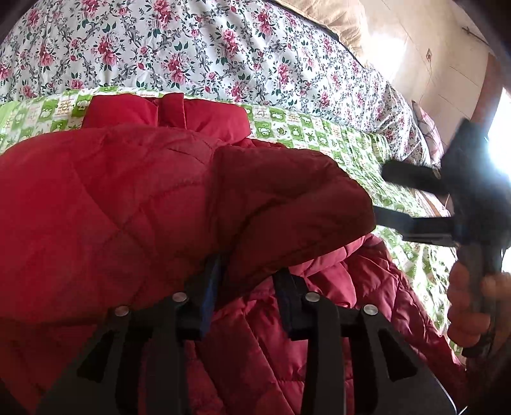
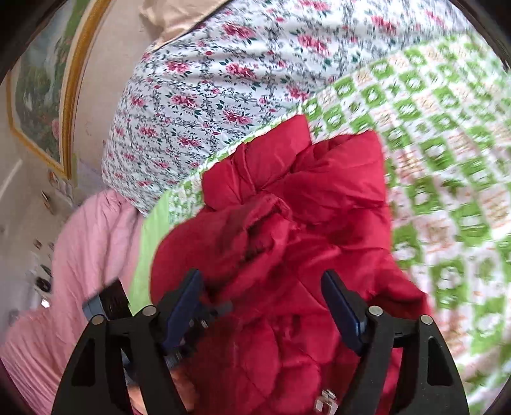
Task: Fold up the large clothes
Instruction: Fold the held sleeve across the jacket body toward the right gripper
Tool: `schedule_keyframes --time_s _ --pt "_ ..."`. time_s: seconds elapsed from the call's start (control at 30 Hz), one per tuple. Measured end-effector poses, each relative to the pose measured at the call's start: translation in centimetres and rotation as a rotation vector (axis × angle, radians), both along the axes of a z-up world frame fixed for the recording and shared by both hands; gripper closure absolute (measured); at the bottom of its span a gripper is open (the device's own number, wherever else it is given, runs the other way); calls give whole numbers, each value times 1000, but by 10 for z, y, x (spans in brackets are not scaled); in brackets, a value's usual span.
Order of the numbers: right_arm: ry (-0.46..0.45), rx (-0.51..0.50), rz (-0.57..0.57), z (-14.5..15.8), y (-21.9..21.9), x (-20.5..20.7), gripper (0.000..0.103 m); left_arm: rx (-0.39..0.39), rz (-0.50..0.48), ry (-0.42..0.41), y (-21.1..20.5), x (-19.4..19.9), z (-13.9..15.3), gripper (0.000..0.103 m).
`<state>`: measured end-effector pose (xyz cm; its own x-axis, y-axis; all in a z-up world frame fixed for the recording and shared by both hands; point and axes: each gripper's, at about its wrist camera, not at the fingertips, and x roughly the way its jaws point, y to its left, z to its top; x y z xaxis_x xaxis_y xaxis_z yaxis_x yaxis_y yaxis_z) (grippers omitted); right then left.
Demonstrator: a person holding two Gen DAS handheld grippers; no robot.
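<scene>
Just ahead of and beneath the left tongs (image 1: 249, 281): red quilted jacket (image 1: 111, 191), bunched in a thick fold, draped over both fingertips and hiding them. Parted a little, those jaws, with a paler layer of the jacket showing in the gap and no pad seen pressing on cloth.

Off to the right of them: right tongs (image 2: 263, 277), spread wide, held by a hand (image 1: 469, 306), pinching nothing. Directly under and ahead of these: the crumpled top of the same jacket, fabric between the fingers but apart from the pads.

Under the jacket, on all sides of both tongs: green-checked sheet (image 1: 319, 127). Beyond it, farther ahead: floral quilt (image 1: 191, 48) with pink roses, then a beige pillow (image 1: 335, 19) at the far edge. Left of the right tongs: pink bedding (image 2: 80, 255), and higher up a gold-framed picture (image 2: 38, 95) on the wall.

Small print in the sheet's squares, too tiny and blurred to read. No brand or label visible on the jacket.
</scene>
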<state>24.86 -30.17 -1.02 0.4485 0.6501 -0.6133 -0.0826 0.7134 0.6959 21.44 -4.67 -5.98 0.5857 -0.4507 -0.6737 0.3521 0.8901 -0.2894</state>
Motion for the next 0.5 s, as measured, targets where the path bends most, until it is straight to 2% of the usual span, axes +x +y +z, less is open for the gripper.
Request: schedule_keyframes --time_s 0.07,0.17,0.23,0.27,0.3,0.37,0.5 --pt "26 49 11 -8 7 12 23 5 4 5 -1 1 -2 72" --pt "78 45 16 -24 17 26 22 3 -8 19 0 -3 1 71" --pt "105 55 24 -35 23 33 28 -10 -27 28 7 -11 8 69" --pt "115 60 28 -39 24 35 44 -23 -33 31 12 -15 11 67" --pt "136 55 27 -45 26 37 66 -37 -35 29 19 -20 16 67" --pt "147 65 20 -51 26 37 85 -67 -20 11 40 -33 30 67" --pt "109 80 16 -43 23 33 94 -39 91 -57 86 -43 54 66"
